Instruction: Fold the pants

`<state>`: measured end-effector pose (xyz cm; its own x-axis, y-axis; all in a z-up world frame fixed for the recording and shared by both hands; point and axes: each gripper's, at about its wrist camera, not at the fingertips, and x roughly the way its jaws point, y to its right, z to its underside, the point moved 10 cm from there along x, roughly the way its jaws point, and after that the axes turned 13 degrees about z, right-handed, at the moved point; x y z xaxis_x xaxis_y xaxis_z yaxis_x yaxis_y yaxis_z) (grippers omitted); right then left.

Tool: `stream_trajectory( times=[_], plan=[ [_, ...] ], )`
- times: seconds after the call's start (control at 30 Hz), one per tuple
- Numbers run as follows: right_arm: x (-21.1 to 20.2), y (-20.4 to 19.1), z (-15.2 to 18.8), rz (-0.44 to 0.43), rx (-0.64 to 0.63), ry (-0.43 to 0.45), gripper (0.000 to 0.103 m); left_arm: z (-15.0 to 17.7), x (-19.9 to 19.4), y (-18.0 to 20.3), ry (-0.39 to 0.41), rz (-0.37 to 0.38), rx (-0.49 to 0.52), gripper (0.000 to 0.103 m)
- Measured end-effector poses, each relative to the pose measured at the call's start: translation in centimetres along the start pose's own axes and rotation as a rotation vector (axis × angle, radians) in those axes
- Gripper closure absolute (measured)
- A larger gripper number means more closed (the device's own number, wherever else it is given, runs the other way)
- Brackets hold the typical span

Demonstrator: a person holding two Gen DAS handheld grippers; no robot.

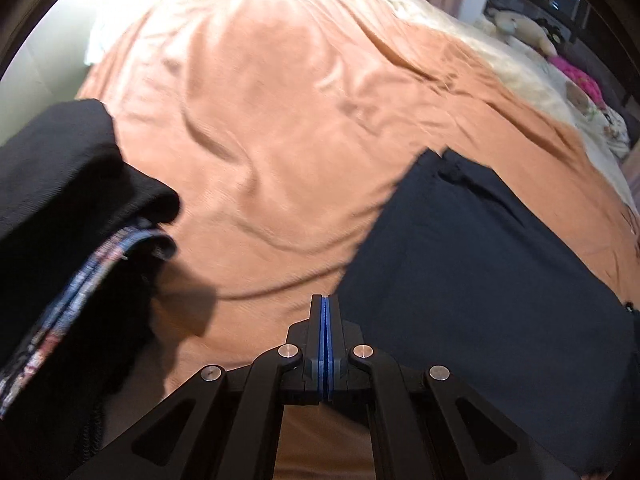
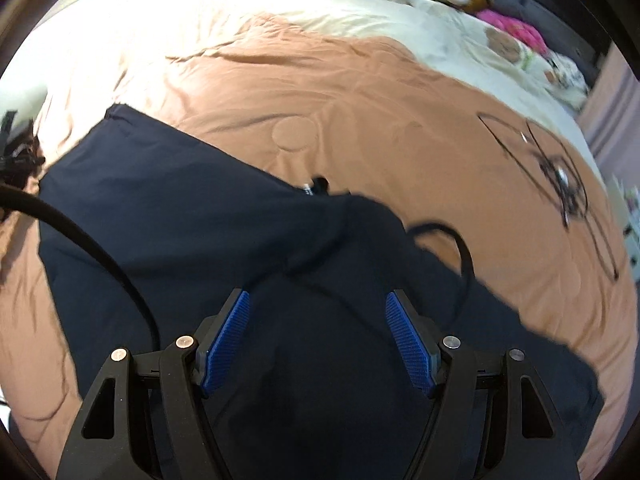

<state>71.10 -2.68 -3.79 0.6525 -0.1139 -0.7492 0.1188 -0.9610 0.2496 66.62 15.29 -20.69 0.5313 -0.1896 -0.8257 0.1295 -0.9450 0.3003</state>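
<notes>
In the left wrist view, the left gripper (image 1: 325, 300) is nearest, its two blue pads pressed flat together with nothing between them. It hangs over the orange blanket (image 1: 260, 140). Just to its right lie the pants (image 1: 480, 280), dark navy, folded into a flat block on the blanket. To the left is a stack of dark clothes (image 1: 72, 200) with a patterned layer showing at its edge. Farther away, at the top right, a cream cover (image 1: 520, 72) and a plush toy (image 1: 516, 24) are visible.

In the right wrist view, the right gripper (image 2: 318, 316) is wide open, its pads apart and free, holding nothing. It hovers above the pants, which spread under and beyond it. A thin black drawstring (image 2: 460, 248) loops from the pants onto the blanket. A black cable (image 2: 100, 256) curves in from the left.
</notes>
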Motion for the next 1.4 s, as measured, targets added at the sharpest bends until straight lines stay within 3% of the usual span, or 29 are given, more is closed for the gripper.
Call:
stream_trajectory(
  times=[0.07,0.13,0.2,0.33,0.67,0.7,0.77,0.83,1.07,1.17,1.27,1.37,1.4],
  plan=[
    [-1.1,1.1,1.2,0.006,0.036,0.003,0.034,0.5,-0.1,0.8,-0.015,0.035,0.013,0.098],
    [-2.2,2.0,2.6,-0.013,0.082,0.003,0.034,0.9,-0.1,1.3,-0.022,0.049,0.024,0.073],
    [-3.5,2.9,3.8,-0.051,0.137,0.013,0.034,1.1,-0.1,1.5,-0.013,0.052,0.027,0.06],
    [-5.2,5.4,6.5,-0.031,0.229,0.041,0.022,1.6,0.4,1.7,-0.032,0.072,0.02,0.06],
    [-7.2,9.2,15.2,-0.002,0.458,0.001,0.021,2.2,2.8,2.0,-0.094,0.05,0.052,0.06],
    [-7.2,9.6,16.2,-0.001,0.486,-0.006,0.021,2.3,3.2,1.8,-0.1,0.048,0.054,0.062],
    [-7.6,10.0,17.9,0.004,0.518,-0.015,0.021,2.2,3.3,1.9,-0.1,0.032,0.078,0.096],
    [-7.7,10.4,19.1,0.009,0.541,-0.025,0.021,2.0,3.0,2.1,-0.097,0.019,0.092,0.1],
    [-7.6,11.8,20.4,0.003,0.619,-0.035,0.021,-1.3,0.6,0.6,-0.019,-0.085,0.099,0.1],
    [-7.5,12.2,20.6,-0.001,0.653,-0.03,0.021,-1.7,1.6,-0.1,-0.033,-0.129,0.107,0.1],
    [-7.1,12.4,20.9,-0.037,0.7,-0.035,0.021,-1.2,2.9,-0.5,-0.077,-0.126,0.1,0.099],
    [-6.5,12.5,21.6,-0.06,0.727,-0.043,0.021,-0.5,2.2,-0.3,-0.073,-0.119,0.089,0.078],
    [-6.2,12.6,21.7,-0.068,0.739,-0.045,0.021,-0.2,1.8,-0.1,-0.068,-0.099,0.081,0.065]
  ],
)
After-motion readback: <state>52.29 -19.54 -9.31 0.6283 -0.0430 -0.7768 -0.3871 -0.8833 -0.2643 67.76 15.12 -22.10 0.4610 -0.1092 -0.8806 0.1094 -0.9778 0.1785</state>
